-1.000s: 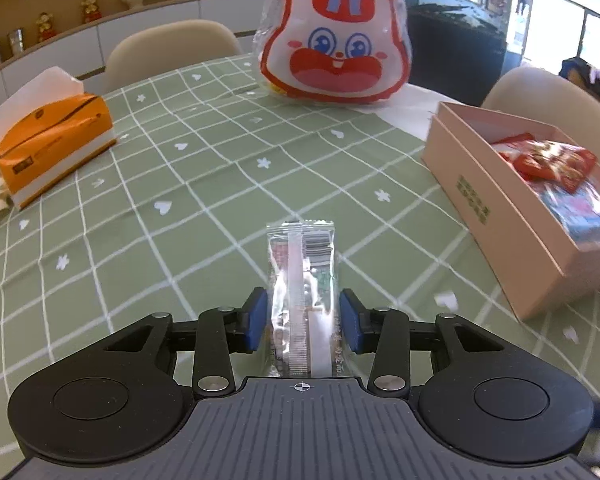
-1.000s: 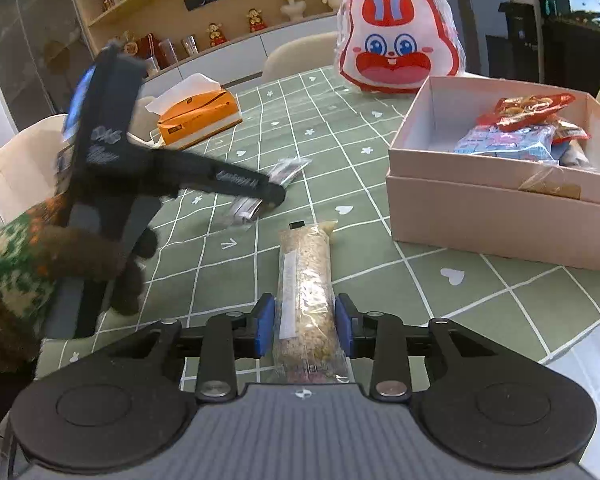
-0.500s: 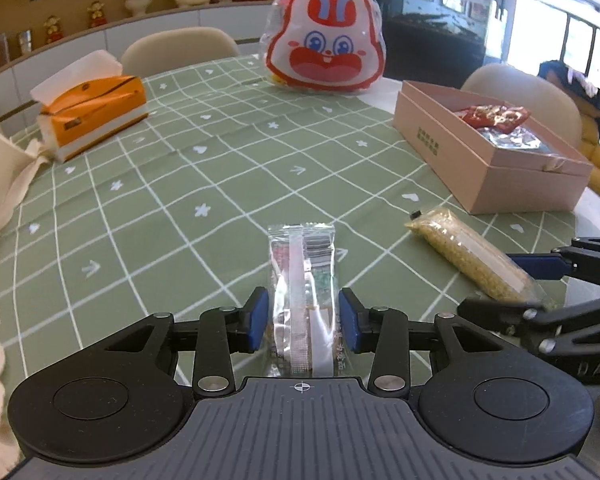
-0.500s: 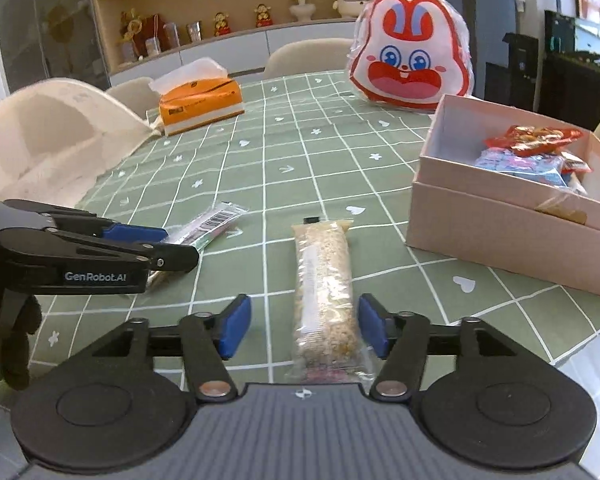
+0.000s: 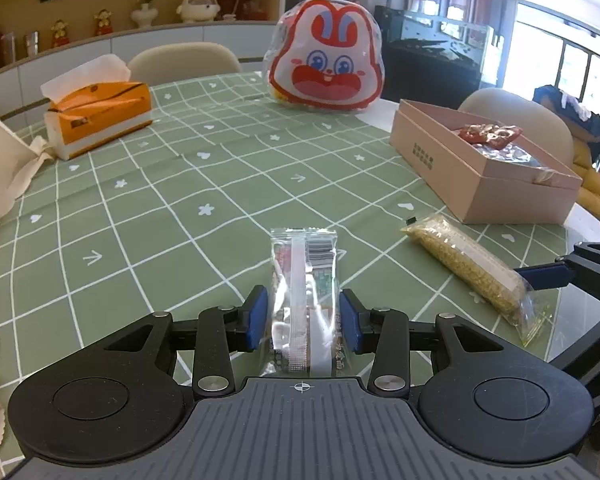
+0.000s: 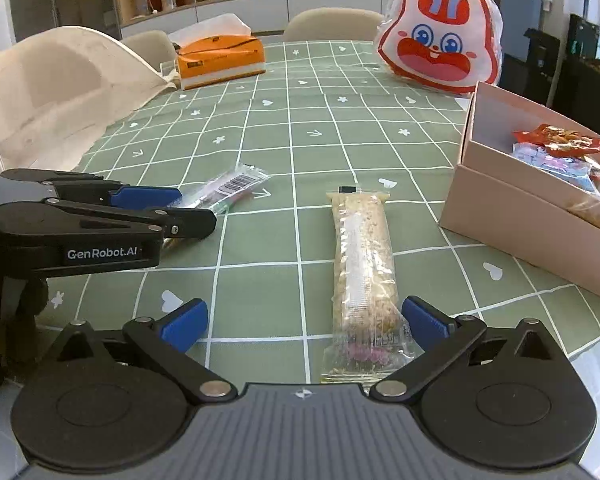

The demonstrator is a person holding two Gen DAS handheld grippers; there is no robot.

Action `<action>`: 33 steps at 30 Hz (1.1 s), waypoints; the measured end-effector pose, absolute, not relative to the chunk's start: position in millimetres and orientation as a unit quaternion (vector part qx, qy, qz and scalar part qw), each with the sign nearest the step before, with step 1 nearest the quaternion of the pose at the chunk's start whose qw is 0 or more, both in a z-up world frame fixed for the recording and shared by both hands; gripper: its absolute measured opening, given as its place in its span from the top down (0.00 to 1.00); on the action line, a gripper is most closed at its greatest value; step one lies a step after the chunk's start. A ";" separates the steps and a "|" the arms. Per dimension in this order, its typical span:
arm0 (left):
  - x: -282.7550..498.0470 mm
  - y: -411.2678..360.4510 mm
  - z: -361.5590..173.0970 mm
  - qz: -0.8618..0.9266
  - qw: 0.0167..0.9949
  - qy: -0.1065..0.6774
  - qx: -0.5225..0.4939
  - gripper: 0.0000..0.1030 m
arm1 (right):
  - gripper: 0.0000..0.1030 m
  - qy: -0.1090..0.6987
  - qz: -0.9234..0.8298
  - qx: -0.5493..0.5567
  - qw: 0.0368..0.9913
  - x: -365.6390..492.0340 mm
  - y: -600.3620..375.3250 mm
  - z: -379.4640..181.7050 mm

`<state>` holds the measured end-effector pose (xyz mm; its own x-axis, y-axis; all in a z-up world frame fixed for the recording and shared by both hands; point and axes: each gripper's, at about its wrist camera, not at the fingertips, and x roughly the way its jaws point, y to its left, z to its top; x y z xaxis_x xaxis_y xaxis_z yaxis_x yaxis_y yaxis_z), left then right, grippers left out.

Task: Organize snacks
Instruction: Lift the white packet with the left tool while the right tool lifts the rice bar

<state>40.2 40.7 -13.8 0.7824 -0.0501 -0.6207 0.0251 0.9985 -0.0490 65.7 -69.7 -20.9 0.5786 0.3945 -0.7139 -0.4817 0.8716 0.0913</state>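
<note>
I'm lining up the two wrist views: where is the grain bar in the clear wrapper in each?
Left wrist: the grain bar lies lower right, slanting toward the right gripper.
Right wrist: the grain bar lies lengthwise at lower centre, between the opening jaws, near the right pad.
Shared landmark: the pink box, right of the bar in both.
</note>
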 end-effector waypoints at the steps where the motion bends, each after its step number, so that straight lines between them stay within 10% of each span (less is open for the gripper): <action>1: 40.0 42.1 -13.8 -0.022 0.944 0.328 -0.024 0.55 | 0.00 0.389 0.248 -0.055 0.885 66.7 -69.9 -20.3; 19: 36.7 47.1 -13.8 -0.026 0.946 0.318 -0.050 0.55 | 0.16 0.380 0.230 -0.028 0.895 81.4 -94.6 -17.6; 24: 37.0 44.6 -13.4 -0.026 0.946 0.320 -0.041 0.55 | 0.61 0.373 0.237 -0.050 0.895 77.8 -90.0 -13.4; 33: 38.5 39.9 -11.8 -0.022 0.946 0.323 -0.021 0.58 | 0.71 0.357 0.256 -0.053 0.897 60.0 -98.7 0.0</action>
<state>38.5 39.9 -11.8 0.7905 -0.0561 -0.6099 0.0289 0.9981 -0.0543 60.0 -98.7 0.0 0.6139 0.4211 -0.6677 -0.4974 0.8632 0.0870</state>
